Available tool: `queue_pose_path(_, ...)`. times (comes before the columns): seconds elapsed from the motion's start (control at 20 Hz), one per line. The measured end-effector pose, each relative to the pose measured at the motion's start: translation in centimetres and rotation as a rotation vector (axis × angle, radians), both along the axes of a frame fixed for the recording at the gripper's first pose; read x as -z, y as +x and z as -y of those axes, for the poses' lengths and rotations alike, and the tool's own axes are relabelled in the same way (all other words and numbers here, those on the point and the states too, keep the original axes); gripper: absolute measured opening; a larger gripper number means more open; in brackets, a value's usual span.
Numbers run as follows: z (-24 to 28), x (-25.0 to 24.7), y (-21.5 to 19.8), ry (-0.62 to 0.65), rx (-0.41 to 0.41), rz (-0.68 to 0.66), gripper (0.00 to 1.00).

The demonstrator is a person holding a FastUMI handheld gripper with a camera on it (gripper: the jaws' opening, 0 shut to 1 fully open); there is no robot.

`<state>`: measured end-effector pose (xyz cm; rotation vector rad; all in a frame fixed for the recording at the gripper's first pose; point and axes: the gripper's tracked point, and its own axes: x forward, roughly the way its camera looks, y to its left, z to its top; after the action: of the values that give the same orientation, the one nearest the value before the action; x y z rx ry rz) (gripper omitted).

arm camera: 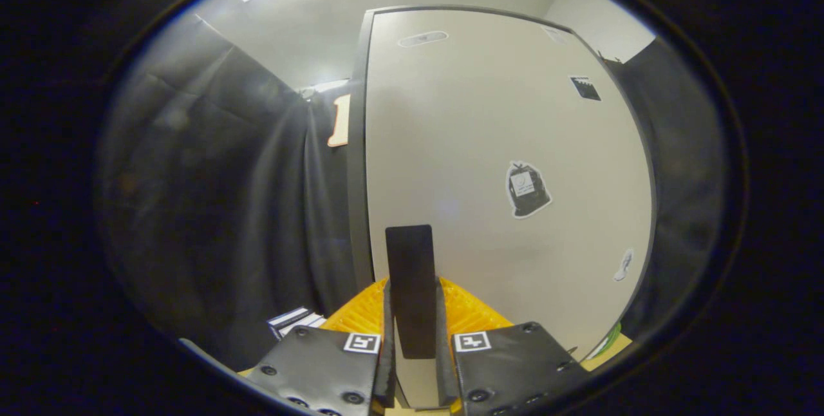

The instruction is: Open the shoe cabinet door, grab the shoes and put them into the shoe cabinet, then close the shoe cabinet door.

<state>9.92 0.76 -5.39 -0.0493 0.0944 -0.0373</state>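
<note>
The shoe cabinet's pale door (489,132) stands close in front of me, with a dark grey edge (356,165) down its left side. A flat black upright handle (410,274) is fixed low on the door near that edge. My gripper (413,287) is shut on this handle, with one finger (387,319) pressing its left side and the other pressing its right side. The handle's top sticks up above the fingertips. I cannot tell whether the door is fully closed or slightly ajar.
Several stickers mark the door, one shaped like a dark bag (528,189). Black cloth (212,197) hangs close on the left of the cabinet and also on its right. A small black and white box (296,321) lies low on the left.
</note>
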Motion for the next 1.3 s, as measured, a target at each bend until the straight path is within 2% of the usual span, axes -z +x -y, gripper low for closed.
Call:
queue_pose_path(0.2, 0.1, -0.4, -0.9, -0.001, 0.015, 0.011, 0.27)
queue_pose_path(0.8, 1.4, -2.1, -7.1, -0.007, 0.079, 0.048, 0.27)
queue_pose_path(1.3, 3.4, -3.2, -11.7, 0.001, -0.01, 0.008, 0.25)
